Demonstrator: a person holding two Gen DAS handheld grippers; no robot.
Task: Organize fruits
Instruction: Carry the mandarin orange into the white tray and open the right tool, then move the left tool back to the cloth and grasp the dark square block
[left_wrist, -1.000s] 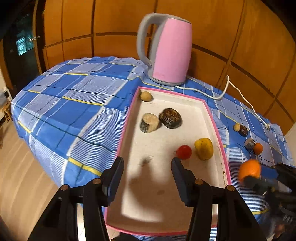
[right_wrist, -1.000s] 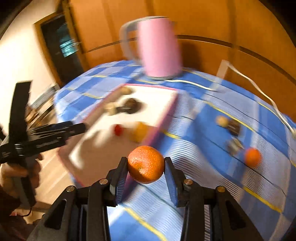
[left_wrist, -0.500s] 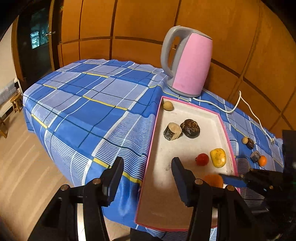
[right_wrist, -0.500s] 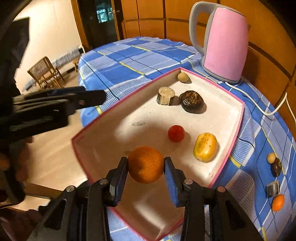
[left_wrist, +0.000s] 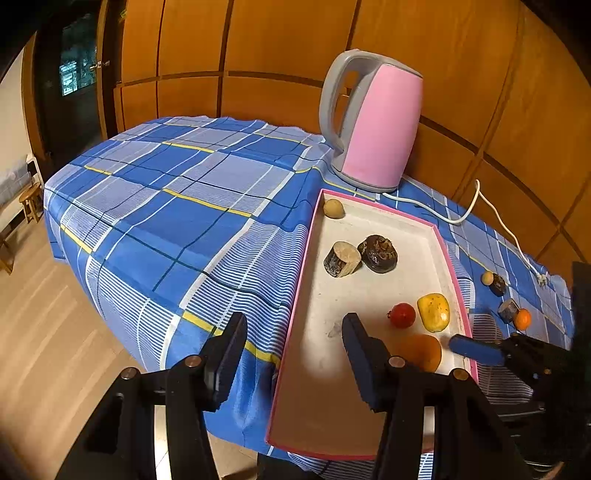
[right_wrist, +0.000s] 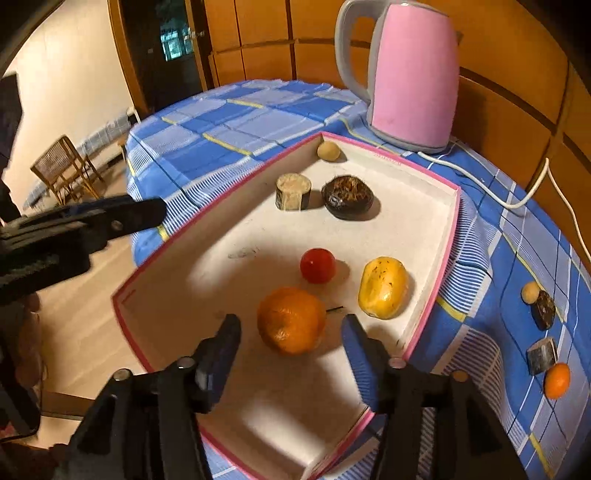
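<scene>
A pink-rimmed white tray (right_wrist: 436, 291) (left_wrist: 295, 332) lies on the blue checked cloth. In it lie an orange (right_wrist: 291, 320) (left_wrist: 421, 350), a red fruit (right_wrist: 317, 266), a yellow fruit (right_wrist: 384, 288), a dark brown fruit (right_wrist: 347, 197), a cut log-like piece (right_wrist: 293, 192) and a small tan ball (right_wrist: 328, 151). My right gripper (right_wrist: 291, 332) is open, its fingers on either side of the orange, which rests on the tray floor. My left gripper (left_wrist: 293, 336) is open and empty, over the tray's left rim.
A pink kettle (right_wrist: 410, 74) (left_wrist: 373, 118) stands behind the tray with its white cord (right_wrist: 517, 199) trailing right. On the cloth right of the tray lie a small orange (right_wrist: 557, 380), a grey cube (right_wrist: 541, 354), a dark piece (right_wrist: 545, 302) and a tan ball (right_wrist: 530, 291). A wooden chair (right_wrist: 62, 166) stands far left.
My right gripper carried the orange from over the cloth into the tray, lowered it and opened, leaving it on the tray floor. My left gripper drifted left and back from the tray.
</scene>
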